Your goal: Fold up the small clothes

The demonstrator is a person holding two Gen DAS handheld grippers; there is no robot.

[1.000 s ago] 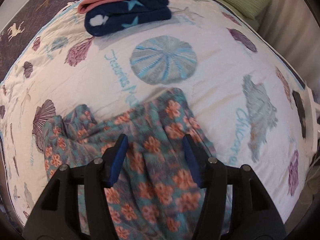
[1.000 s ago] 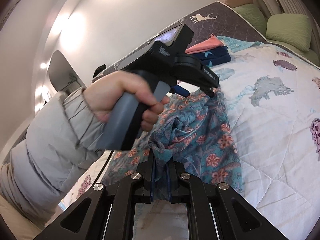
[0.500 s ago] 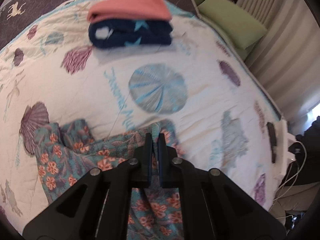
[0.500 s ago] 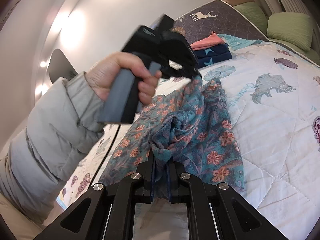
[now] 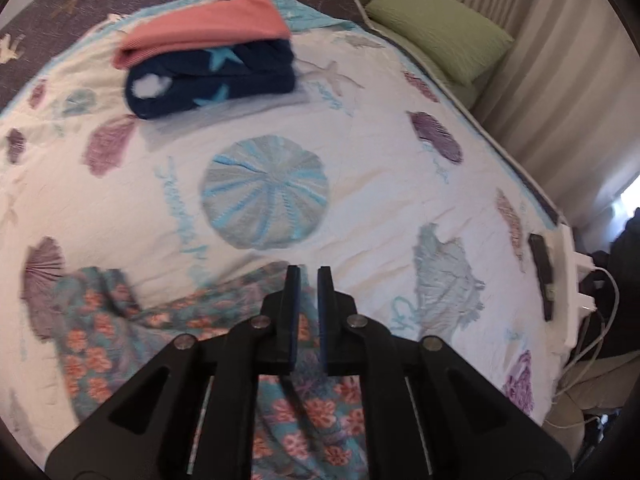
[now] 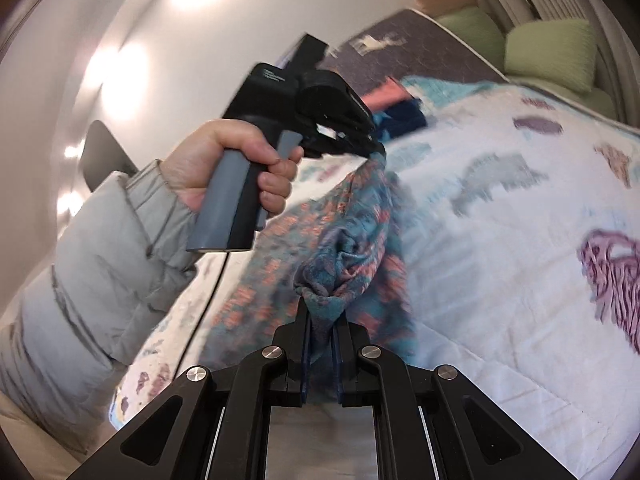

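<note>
A teal garment with orange flowers point(image 5: 120, 332) lies partly on the white quilt point(image 5: 360, 140) and is lifted at two points. My left gripper point(image 5: 308, 276) is shut on an edge of the floral garment; in the right wrist view it point(image 6: 374, 145) holds that cloth raised above the bed. My right gripper point(image 6: 320, 322) is shut on a bunched corner of the same garment point(image 6: 344, 256). The cloth hangs stretched between both grippers.
A folded stack, a pink piece point(image 5: 204, 32) on a navy star-print piece point(image 5: 212, 80), sits at the quilt's far side. Green pillows point(image 5: 440, 32) lie at the far right. A black remote point(image 5: 542, 272) and white cables lie at the bed's right edge.
My left gripper closed on the floral garment's edge and lifted it up and away. The right gripper kept its hold and the cloth is pulled tauter between them.
</note>
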